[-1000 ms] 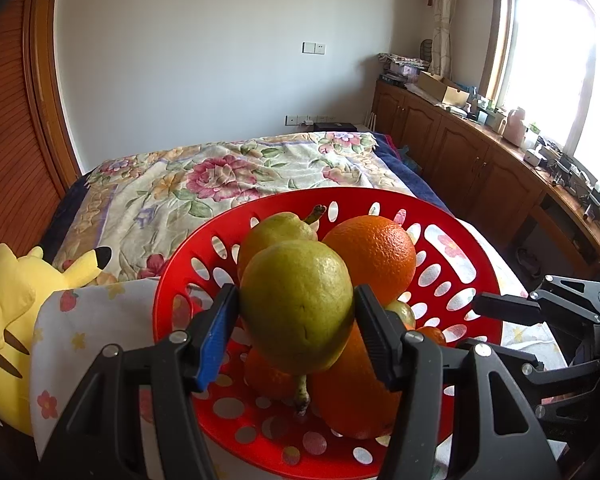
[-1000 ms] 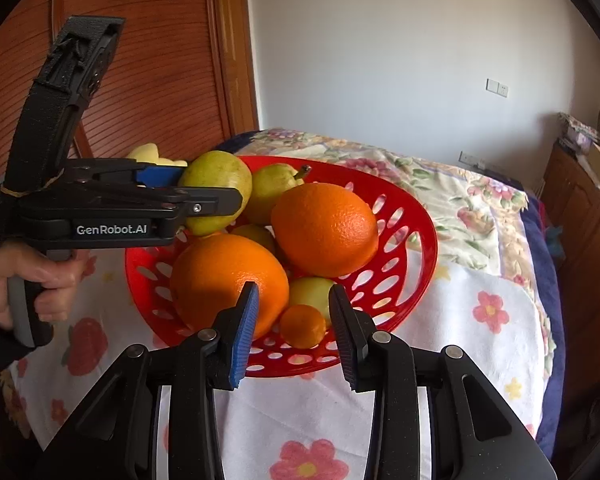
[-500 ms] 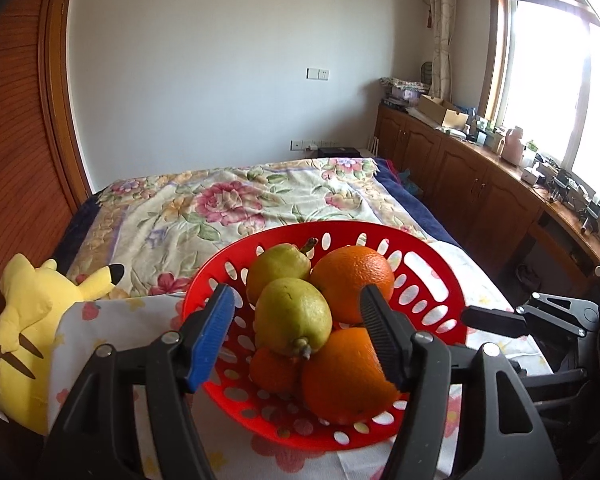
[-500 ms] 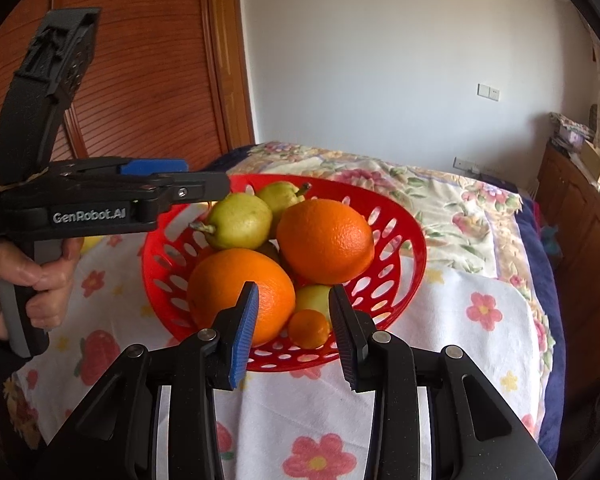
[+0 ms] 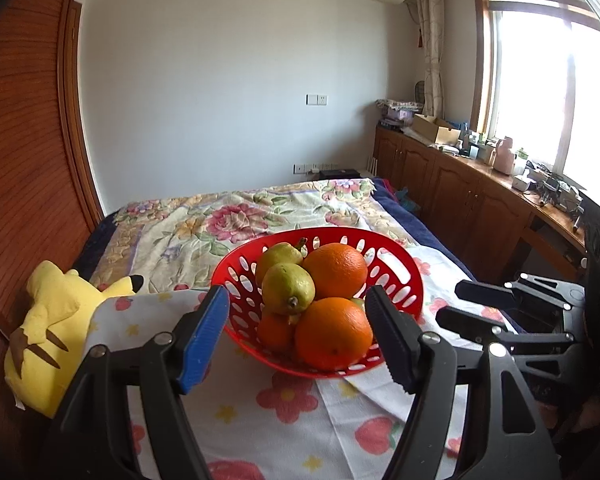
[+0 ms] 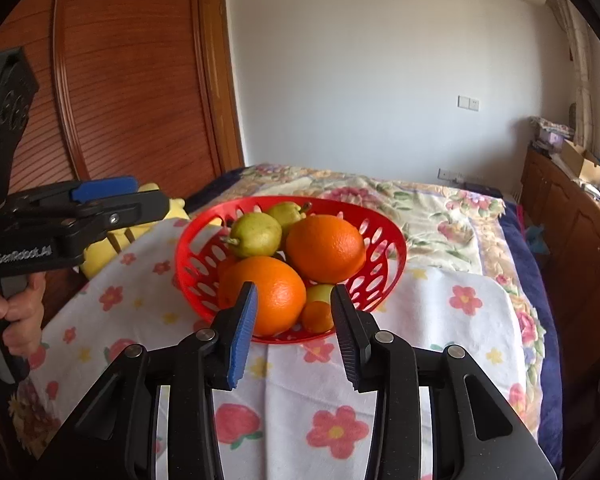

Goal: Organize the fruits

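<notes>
A red perforated basket [image 5: 404, 276] [image 6: 384, 248] stands on a flowered cloth on the bed. It holds two green pears [image 5: 288, 288] [image 6: 258, 234], two big oranges [image 5: 334, 334] [image 6: 324, 248], and small orange and green fruits low down [image 6: 318, 316]. My left gripper [image 5: 298, 338] is open and empty, back from the basket's near side; it also shows in the right wrist view [image 6: 112, 200]. My right gripper [image 6: 294, 332] is open and empty before the basket; it also shows in the left wrist view [image 5: 500, 300].
A yellow plush toy [image 5: 56, 320] lies left of the basket by the wooden wardrobe [image 6: 132, 80]. The flowered cloth [image 5: 284, 412] covers the near bed. Wooden cabinets [image 5: 460, 188] with clutter run along the right under the window.
My left gripper let go of the green pear, which now rests on the fruit pile, and drew back and up. My right gripper also drew back from the basket.
</notes>
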`<action>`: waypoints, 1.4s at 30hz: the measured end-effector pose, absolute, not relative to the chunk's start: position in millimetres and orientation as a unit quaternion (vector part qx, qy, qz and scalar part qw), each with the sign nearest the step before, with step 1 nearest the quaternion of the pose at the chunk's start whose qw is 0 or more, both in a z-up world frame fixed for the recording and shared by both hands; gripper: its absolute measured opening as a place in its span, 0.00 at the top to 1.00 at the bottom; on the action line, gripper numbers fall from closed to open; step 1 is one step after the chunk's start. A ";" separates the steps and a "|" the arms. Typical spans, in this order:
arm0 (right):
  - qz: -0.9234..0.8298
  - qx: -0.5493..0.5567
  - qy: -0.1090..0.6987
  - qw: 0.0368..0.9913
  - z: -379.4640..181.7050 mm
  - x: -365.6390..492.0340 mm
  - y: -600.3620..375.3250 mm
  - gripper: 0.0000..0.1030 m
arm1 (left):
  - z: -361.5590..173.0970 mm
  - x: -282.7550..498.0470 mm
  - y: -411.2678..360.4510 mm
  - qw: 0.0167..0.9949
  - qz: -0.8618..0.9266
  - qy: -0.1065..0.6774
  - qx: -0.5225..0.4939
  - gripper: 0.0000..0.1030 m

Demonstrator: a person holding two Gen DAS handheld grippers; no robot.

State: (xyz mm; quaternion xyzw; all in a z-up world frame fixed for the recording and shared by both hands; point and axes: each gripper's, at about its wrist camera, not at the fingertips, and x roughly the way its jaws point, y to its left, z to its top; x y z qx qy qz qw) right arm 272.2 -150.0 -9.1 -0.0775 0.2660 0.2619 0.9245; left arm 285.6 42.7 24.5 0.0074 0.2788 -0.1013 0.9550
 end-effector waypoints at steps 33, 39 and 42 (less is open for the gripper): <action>0.223 -0.055 0.178 0.957 39.8 194.6 -160.6 0.36 | 55.6 204.1 41.4 0.978 -0.056 0.199 0.011 0.04; 0.201 -0.049 0.168 0.964 43.8 183.3 -165.1 0.17 | 60.5 189.6 40.4 0.980 -0.057 0.189 0.017 0.04; 0.188 -0.047 0.168 0.967 45.1 179.4 -169.4 0.15 | 61.4 183.9 42.7 0.979 -0.062 0.192 0.005 0.04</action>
